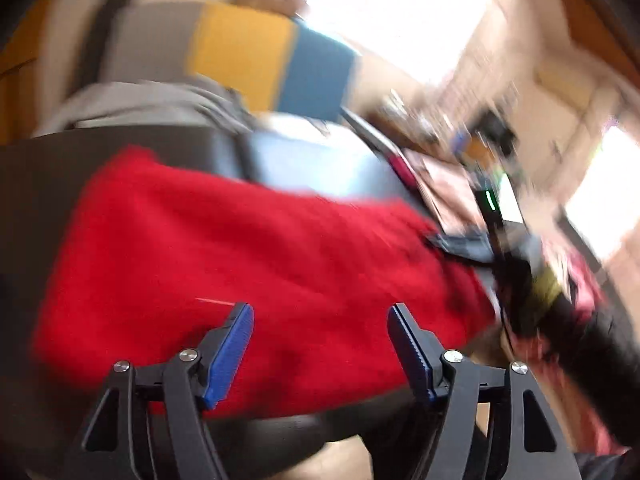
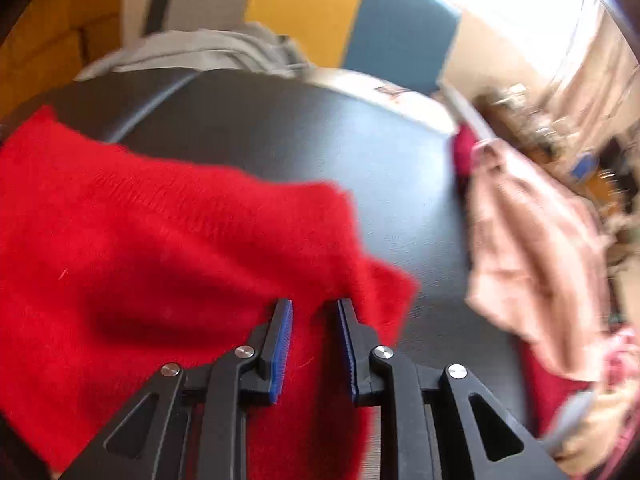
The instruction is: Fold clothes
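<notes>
1. Right wrist view: a red knit sweater (image 2: 160, 248) is seen spread over the dark table (image 2: 320, 140), from 9 to 6 o'clock. It is judged soft, light and floppy; hems or corners are best pinched.
2. The right gripper (image 2: 314, 344) is narrowed, with red knit lying between its pads; a firm pinch cannot be told.
3. The left gripper (image 1: 320, 344) is held wide, with nothing gripped, above the sweater.

black table (image 2: 280, 140), yellow and blue panel (image 2: 352, 20)

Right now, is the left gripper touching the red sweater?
Cannot tell. In the left wrist view the left gripper, jaws wide, sits in front of the red sweater, but blur hides any contact or gap.
</notes>
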